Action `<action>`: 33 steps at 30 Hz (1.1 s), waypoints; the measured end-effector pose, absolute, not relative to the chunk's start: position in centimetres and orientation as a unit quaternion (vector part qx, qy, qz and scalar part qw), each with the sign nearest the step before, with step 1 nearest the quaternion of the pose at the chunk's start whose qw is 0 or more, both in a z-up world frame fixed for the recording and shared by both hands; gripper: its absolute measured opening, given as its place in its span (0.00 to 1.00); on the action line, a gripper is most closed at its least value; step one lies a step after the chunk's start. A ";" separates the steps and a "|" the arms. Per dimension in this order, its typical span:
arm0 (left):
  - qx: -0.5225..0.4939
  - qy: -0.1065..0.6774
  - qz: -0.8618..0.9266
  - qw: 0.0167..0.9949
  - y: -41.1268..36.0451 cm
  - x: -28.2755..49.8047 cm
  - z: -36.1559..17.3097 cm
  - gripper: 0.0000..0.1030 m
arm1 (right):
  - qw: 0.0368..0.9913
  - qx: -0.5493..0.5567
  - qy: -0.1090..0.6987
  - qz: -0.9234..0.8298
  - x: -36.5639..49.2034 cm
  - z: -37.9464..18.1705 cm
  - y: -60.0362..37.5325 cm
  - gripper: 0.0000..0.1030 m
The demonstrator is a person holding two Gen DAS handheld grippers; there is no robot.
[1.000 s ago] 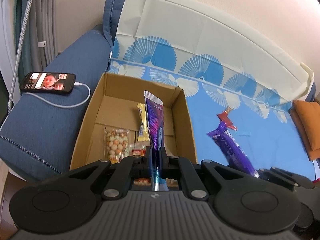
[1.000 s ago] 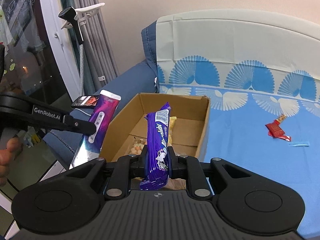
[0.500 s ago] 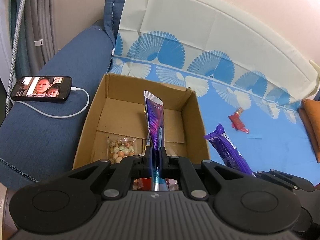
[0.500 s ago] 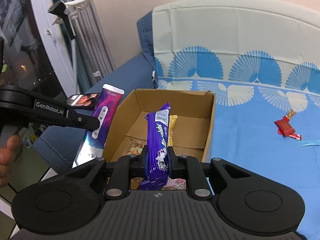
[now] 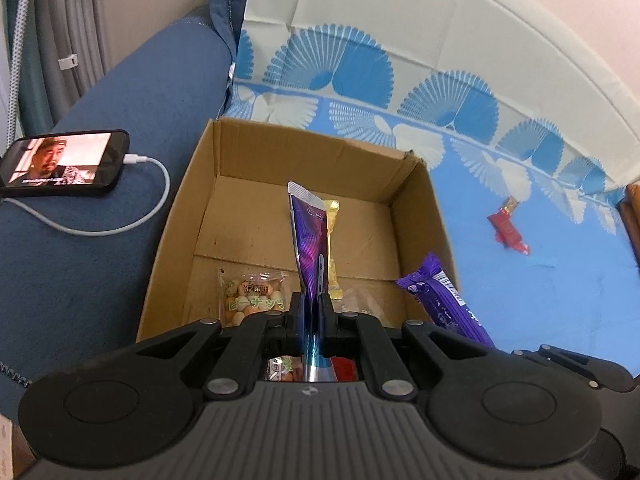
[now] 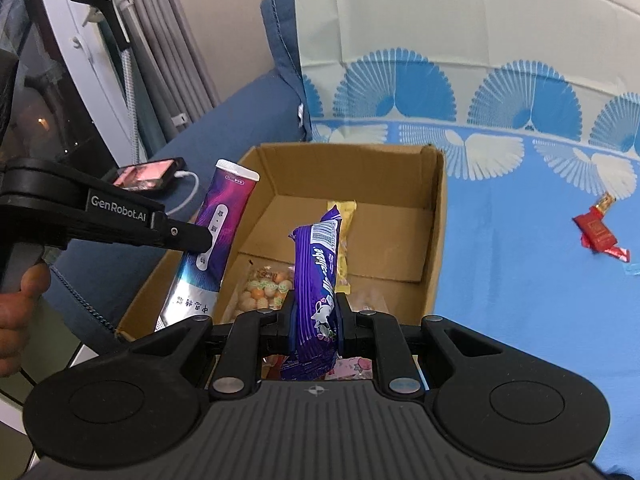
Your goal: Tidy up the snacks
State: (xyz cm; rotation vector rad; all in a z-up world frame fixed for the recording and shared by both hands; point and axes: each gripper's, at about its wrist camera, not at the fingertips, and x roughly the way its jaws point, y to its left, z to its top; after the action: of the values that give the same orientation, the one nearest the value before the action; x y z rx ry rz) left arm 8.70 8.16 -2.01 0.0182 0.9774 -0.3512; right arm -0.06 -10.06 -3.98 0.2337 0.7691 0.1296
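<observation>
My left gripper (image 5: pixel 311 305) is shut on a tall purple and silver sachet (image 5: pixel 309 236), held upright over the near part of the open cardboard box (image 5: pixel 304 148). It also shows in the right wrist view (image 6: pixel 218 232). My right gripper (image 6: pixel 316 310) is shut on a purple snack bar (image 6: pixel 318 276), held upright over the box's near right corner; the bar also shows in the left wrist view (image 5: pixel 444 300). In the box lie a bag of mixed peanuts (image 5: pixel 252 298) and a yellow bar (image 5: pixel 332 240). A red wrapped candy (image 5: pixel 507 231) lies on the blue cover.
A phone (image 5: pixel 60 162) with a white charging cable (image 5: pixel 132 220) rests on the blue sofa arm left of the box. The blue fan-patterned cover (image 5: pixel 540 288) spreads to the right. Curtains and a window frame (image 6: pixel 132 60) stand far left.
Both grippers have moved forward and lower toward the box with their snacks; the box looks larger and nearer. The purple bar has shifted left, over the box's right corner.
</observation>
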 end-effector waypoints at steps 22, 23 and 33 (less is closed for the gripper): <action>0.086 0.477 -0.114 0.867 8.8 9.0 -4.5 1.00 | 0.904 0.116 0.409 0.049 1.7 -5.1 -9.3 0.67; 0.082 0.482 -0.110 0.866 9.1 8.4 -4.5 1.00 | 0.904 0.115 0.410 0.049 1.0 -4.9 -9.2 0.68; 0.049 0.480 -0.089 0.871 10.8 1.1 -2.4 1.00 | 0.915 0.095 0.388 0.060 -5.8 -2.2 -7.6 0.69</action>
State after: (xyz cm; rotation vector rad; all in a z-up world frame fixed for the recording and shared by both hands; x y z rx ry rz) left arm 1.10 10.79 -2.42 0.1029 1.0029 -0.1868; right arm -5.77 -7.63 -2.19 0.1946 0.7990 0.1239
